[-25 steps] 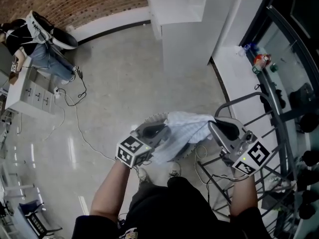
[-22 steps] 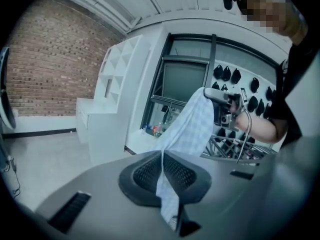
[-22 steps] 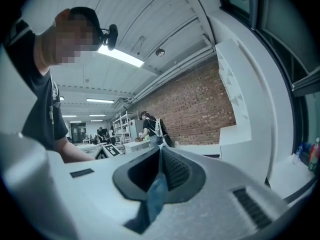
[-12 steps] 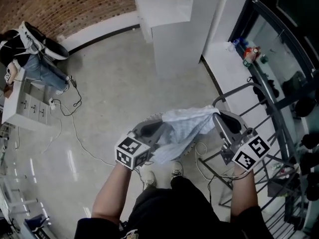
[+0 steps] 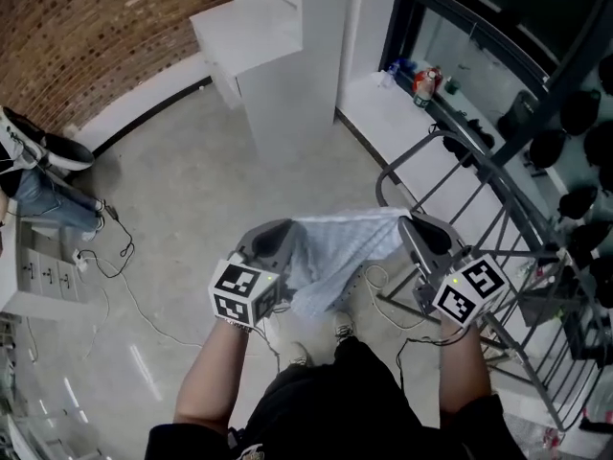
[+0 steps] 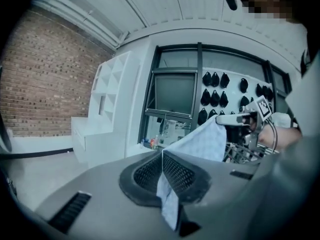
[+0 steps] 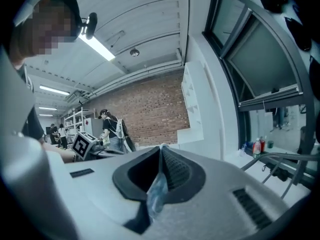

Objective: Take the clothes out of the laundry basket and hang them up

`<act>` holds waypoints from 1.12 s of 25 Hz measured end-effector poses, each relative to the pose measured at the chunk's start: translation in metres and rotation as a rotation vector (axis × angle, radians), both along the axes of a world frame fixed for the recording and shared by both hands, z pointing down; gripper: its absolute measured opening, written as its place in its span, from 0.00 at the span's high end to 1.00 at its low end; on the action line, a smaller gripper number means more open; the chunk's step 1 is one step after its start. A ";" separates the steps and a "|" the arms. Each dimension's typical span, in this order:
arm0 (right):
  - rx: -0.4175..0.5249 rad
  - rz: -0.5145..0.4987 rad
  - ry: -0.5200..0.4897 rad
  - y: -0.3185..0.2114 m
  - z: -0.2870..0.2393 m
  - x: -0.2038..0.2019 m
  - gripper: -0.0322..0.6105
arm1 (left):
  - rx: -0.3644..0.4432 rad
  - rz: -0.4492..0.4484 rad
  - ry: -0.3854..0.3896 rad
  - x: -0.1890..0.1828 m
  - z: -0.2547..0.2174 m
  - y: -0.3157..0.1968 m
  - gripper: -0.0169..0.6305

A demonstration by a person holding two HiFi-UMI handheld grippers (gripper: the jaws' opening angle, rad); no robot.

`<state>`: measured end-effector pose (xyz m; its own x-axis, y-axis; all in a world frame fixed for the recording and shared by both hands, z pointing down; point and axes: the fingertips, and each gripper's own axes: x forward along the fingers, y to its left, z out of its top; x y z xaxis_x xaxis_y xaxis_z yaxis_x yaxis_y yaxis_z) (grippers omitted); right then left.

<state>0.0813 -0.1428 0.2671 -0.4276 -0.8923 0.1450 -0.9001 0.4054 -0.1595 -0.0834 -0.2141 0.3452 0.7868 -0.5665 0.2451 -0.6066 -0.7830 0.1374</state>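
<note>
A pale blue checked cloth [image 5: 337, 253] is stretched between my two grippers at chest height. My left gripper [image 5: 280, 236] is shut on its left edge, and the fabric [image 6: 201, 143] runs out from between the pads toward the other hand. My right gripper [image 5: 414, 228] is shut on the right edge; a fold of the cloth [image 7: 156, 190] shows pinched in its closed jaws. The middle of the cloth sags below both grippers. A dark metal drying rack [image 5: 498, 209] stands just right of my right hand. The laundry basket is hidden behind the cloth and my arms.
A white stepped shelf unit [image 5: 273, 56] stands ahead by a brick wall [image 5: 86, 36]. Cables [image 5: 115, 286] trail over the shiny floor at left. A window sill [image 5: 421, 94] with bottles runs behind the rack. A person [image 7: 111, 130] stands far off.
Both grippers have risen with the cloth, which now hangs higher and more spread. The head view has swung right, showing more of the rack. The basket rim seen earlier is hidden.
</note>
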 end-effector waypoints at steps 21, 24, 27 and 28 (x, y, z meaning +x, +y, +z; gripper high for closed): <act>0.057 0.482 0.034 0.154 -0.033 0.080 0.93 | 0.120 0.371 0.070 0.107 -0.069 0.093 0.96; 0.073 0.525 0.041 0.182 -0.040 0.104 0.93 | 0.117 0.414 0.072 0.135 -0.077 0.120 0.96; 0.086 0.556 0.038 0.209 -0.045 0.131 0.93 | 0.120 0.448 0.068 0.165 -0.082 0.146 0.96; 0.088 0.565 0.037 0.216 -0.047 0.140 0.93 | 0.127 0.455 0.068 0.175 -0.084 0.152 0.96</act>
<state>0.2213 0.0737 0.2205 0.1235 -0.9902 0.0651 -0.9852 -0.1302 -0.1113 0.0913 -0.0622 0.2614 0.9737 -0.1832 0.1352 -0.1915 -0.9802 0.0508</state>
